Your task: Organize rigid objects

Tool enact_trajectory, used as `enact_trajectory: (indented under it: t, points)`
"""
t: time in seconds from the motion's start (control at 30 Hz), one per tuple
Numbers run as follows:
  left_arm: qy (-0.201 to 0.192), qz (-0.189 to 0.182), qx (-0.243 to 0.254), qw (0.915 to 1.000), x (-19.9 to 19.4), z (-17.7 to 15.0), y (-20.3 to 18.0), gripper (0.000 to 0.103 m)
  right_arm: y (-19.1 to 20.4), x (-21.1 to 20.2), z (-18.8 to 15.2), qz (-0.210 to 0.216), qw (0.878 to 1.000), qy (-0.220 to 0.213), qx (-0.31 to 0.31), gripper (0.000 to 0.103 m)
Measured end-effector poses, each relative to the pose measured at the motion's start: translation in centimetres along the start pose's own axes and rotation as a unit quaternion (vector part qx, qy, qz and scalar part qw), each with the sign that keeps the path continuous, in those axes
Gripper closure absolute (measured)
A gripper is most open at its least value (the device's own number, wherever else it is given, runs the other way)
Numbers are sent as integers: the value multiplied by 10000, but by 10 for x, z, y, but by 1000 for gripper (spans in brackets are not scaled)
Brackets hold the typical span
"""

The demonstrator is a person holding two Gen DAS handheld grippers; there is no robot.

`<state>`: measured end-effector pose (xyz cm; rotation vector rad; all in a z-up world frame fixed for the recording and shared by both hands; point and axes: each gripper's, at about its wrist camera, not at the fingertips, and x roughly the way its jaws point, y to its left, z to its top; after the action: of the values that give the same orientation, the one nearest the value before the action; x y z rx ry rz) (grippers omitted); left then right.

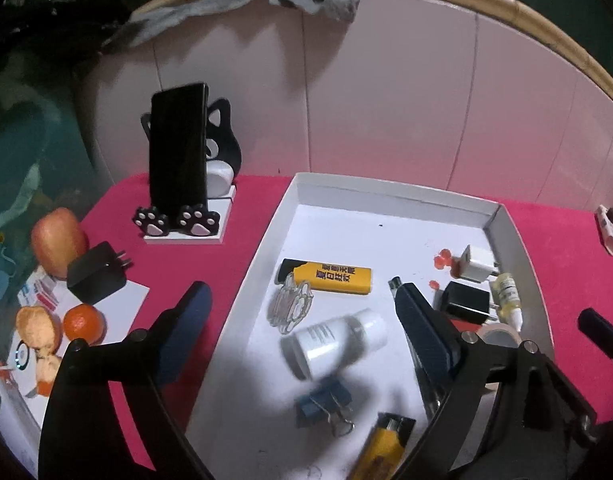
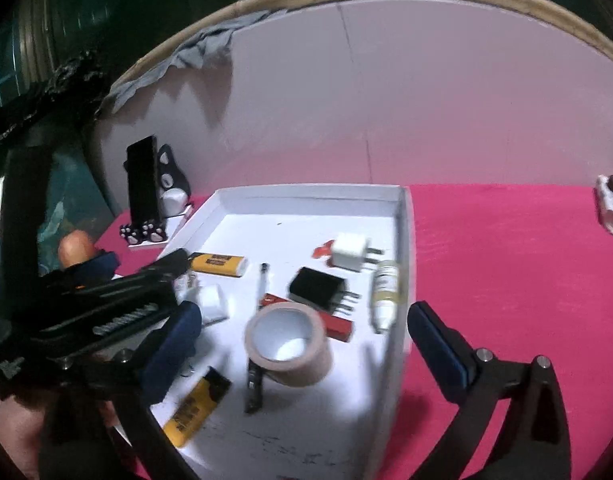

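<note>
A white tray (image 1: 284,216) on the pink table holds two yellow lighters (image 1: 326,276), a white bottle (image 1: 338,340), a blue binder clip (image 1: 324,402), a clear hair clip (image 1: 294,302), white (image 1: 478,262) and black (image 1: 466,302) chargers and a dropper bottle (image 1: 506,296). My left gripper (image 1: 302,320) is open above the white bottle and holds nothing. In the right wrist view the tray (image 2: 404,240) also holds a tape roll (image 2: 288,342). My right gripper (image 2: 302,340) is open over the tape roll, its right finger outside the tray wall.
Left of the tray stand a phone on a cat-paw stand (image 1: 178,152), a black charger (image 1: 96,278) on white paper, an apple (image 1: 58,246) and oranges (image 1: 84,322). A small white object (image 2: 610,204) lies at the far right by the pink wall.
</note>
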<state>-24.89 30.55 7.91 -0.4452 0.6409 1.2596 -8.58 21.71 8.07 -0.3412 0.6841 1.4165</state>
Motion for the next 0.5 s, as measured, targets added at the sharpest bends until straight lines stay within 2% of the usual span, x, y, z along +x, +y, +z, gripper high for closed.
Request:
enact_trajectory:
  t: [0.27, 0.37, 0.5]
  points:
    - [-259, -187, -194, 9993, -33, -10, -8, 9, 6, -30, -5, -218, 9980, -429, -416, 0]
    - [-204, -322, -269, 9989, -38, -12, -9, 9, 3, -35, -6, -234, 9980, -450, -374, 0]
    - [-291, -231, -197, 9991, -53, -17, -13, 9, -1, -34, -11, -358, 9981, -339, -360, 0]
